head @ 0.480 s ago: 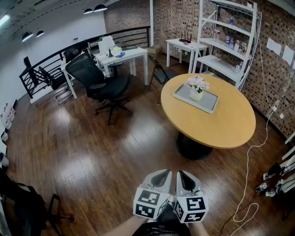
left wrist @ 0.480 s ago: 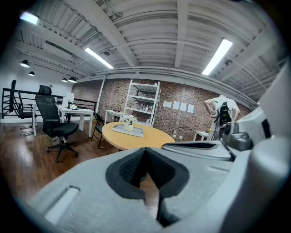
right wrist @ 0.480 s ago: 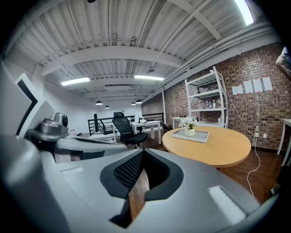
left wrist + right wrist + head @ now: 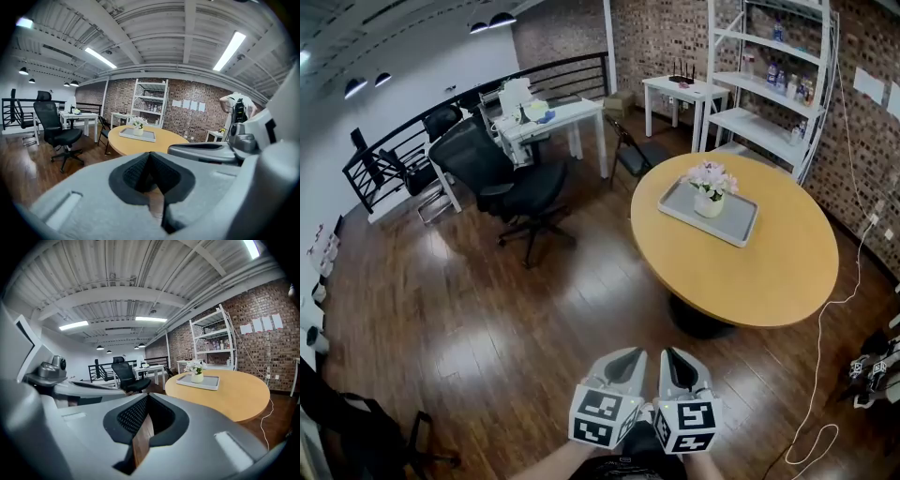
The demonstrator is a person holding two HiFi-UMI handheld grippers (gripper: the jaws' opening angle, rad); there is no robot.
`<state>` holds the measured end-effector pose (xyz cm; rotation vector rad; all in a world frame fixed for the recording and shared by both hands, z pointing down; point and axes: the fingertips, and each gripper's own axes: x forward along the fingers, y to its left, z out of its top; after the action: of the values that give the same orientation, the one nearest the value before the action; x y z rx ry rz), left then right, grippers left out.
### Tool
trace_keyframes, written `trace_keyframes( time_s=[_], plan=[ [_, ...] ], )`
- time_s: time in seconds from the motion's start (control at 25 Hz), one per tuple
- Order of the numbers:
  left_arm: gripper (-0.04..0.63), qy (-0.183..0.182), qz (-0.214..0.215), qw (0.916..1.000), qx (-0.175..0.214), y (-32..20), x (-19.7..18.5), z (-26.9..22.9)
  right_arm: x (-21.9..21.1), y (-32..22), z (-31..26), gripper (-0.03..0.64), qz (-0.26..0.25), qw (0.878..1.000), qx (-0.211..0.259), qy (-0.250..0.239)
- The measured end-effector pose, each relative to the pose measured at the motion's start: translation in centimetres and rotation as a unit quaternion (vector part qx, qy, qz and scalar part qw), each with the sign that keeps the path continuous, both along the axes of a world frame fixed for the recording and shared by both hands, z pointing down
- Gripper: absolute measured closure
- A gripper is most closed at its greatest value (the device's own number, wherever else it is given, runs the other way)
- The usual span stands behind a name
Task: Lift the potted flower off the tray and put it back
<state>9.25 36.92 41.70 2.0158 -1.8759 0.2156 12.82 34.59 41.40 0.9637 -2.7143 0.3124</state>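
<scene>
A brick-walled room with a dark wooden plank floor (image 4: 478,328) is seen. Low in the head view the left hand-held gripper (image 4: 628,354) and the right hand-held gripper (image 4: 675,356) are held side by side, each with its jaws drawn together on nothing. Since half a second ago the round yellow wooden table (image 4: 769,272) has drawn slightly nearer in the head view; the approach is judged under way and the lift not yet begun. The white-potted pink-and-white flower (image 4: 709,192) stands upright on the flat grey rectangular tray (image 4: 739,225) on the table's far half, well apart from both hand-held grippers. A black wheeled office chair (image 4: 502,178) stands to the left, clear of the path; a white cable (image 4: 825,375) trails on the floor at the right and could be stepped on; the jaws would need opening before the pot is reached.
</scene>
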Motion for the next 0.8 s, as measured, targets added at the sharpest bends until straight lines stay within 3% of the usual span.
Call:
trace_keyframes(
  time_s=[0.48, 0.8],
  plan=[
    [0.592, 0.001, 0.013, 0.9998, -0.017, -12.5, -2.3, 0.9, -2.8, -12.5, 0.9, 0.615, 0.007, 1.000, -0.016, -0.006],
    [0.592, -0.022, 0.027, 0.9993, -0.017, -18.0, -2.3, 1.1, -2.8, -17.5, 1.5, 0.615, 0.013, 1.000, -0.019, -0.004]
  ],
)
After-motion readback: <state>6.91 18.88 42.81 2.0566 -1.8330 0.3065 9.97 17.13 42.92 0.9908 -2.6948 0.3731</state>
